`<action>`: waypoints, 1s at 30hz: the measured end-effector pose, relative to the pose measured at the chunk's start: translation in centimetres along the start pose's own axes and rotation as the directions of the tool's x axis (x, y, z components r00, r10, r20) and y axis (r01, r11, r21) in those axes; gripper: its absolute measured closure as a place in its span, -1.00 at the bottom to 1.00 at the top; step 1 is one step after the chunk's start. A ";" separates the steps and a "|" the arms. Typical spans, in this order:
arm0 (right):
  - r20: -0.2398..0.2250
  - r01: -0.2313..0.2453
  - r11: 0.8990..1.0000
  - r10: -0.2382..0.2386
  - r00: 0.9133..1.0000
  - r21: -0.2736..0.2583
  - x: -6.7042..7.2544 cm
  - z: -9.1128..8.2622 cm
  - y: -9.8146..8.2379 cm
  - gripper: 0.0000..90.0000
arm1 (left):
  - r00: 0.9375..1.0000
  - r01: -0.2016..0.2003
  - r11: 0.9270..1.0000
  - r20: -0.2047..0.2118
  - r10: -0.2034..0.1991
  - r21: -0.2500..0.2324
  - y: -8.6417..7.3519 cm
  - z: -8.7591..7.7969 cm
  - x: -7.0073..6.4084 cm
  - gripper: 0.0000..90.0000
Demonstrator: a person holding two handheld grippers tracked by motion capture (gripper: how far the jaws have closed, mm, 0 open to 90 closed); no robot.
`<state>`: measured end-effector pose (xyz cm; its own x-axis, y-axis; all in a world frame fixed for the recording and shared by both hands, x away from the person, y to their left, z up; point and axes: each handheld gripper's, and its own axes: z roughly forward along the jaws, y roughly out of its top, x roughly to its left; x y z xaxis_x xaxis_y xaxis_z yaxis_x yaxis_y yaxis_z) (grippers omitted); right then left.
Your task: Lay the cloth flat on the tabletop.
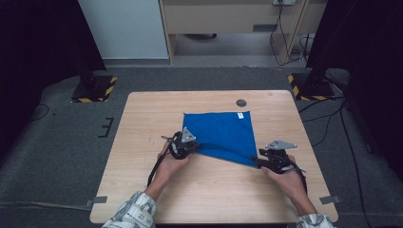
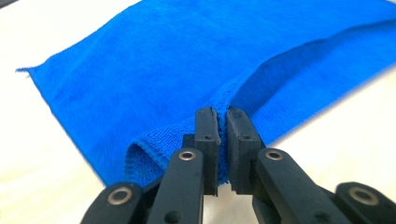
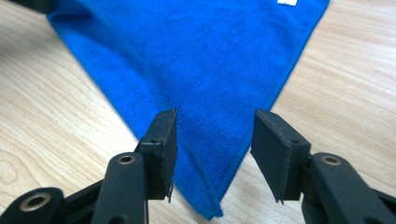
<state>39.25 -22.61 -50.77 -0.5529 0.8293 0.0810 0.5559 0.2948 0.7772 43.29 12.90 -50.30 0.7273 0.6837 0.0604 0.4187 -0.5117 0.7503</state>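
The cloth (image 1: 222, 135) is a blue, knitted-looking fabric with a fine ribbed weave. It lies flat near the middle of the pale wood-grain surface (image 1: 142, 180), with one corner pointing toward the person.

The left gripper (image 2: 222, 114) has its black jaws pressed together on a raised fold of the cloth's edge. The left gripper view shows the looped, stitched hem bunched beside the jaws.

The right gripper (image 3: 215, 123) has its jaws spread. They straddle the near corner of the cloth without pressing it.

The right gripper view shows a small white label (image 3: 287, 2) at the cloth's far corner. The high view shows a dark round hole (image 1: 241, 102) in the surface beyond the cloth.
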 end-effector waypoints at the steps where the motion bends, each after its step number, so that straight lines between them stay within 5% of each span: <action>1: 0.005 0.000 1.000 0.000 1.000 -0.006 0.0 -0.1 0.1 0.14 | 1.000 -0.001 1.000 0.010 0.001 -0.002 -0.2 -0.5 -0.1 0.86; 7: 0.016 -0.011 1.000 0.011 1.000 -0.007 0.1 -0.2 0.1 0.14 | 0.998 -0.034 0.999 0.044 0.033 0.020 -2.5 -3.0 -0.9 0.79; 13: -0.009 0.002 0.998 -0.001 1.000 0.055 0.6 0.4 -0.3 0.13 | 0.995 -0.074 0.996 0.072 0.070 0.049 -4.4 -3.8 -2.0 0.80; 21: 0.000 0.055 0.988 -0.055 0.998 0.147 1.2 1.2 -1.4 0.07 | 0.993 -0.079 0.996 0.089 0.074 0.052 -4.9 -4.1 -2.3 0.85; 30: -0.025 0.099 0.980 -0.096 0.995 0.172 2.5 0.8 -1.5 0.66 | 0.993 -0.075 0.996 0.095 0.071 0.040 -5.4 -5.1 -2.6 0.87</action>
<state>37.56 -20.56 -52.21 -0.6193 0.7848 0.0217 0.5970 0.4528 0.6623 36.33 16.51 -51.11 0.8035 0.5931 0.0504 0.3846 -0.5819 0.7166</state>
